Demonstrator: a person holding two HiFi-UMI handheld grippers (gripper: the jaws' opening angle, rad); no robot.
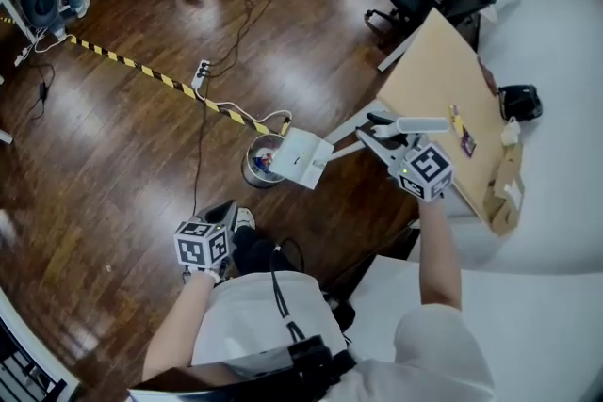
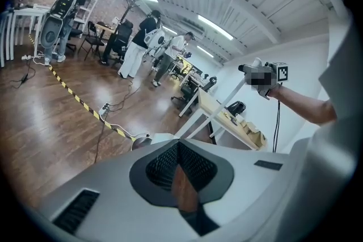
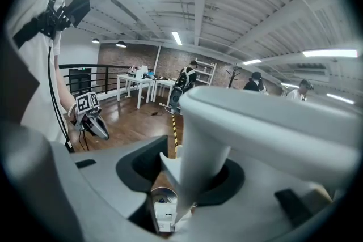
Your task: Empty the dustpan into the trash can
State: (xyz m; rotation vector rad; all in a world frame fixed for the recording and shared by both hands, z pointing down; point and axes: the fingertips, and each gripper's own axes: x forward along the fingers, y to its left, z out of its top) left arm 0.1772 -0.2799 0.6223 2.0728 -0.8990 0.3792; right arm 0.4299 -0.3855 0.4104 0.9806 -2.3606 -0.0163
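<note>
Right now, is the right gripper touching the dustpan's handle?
Touching. The right gripper view shows the right gripper closed on the dustpan's handle, with its jaws pressing against both sides.

no legible text, no brands or numbers (print too small)

Matt white plastic dustpan (image 1: 301,159), shiny metal trash can (image 1: 248,168), glossy wooden floor (image 1: 122,136).
</note>
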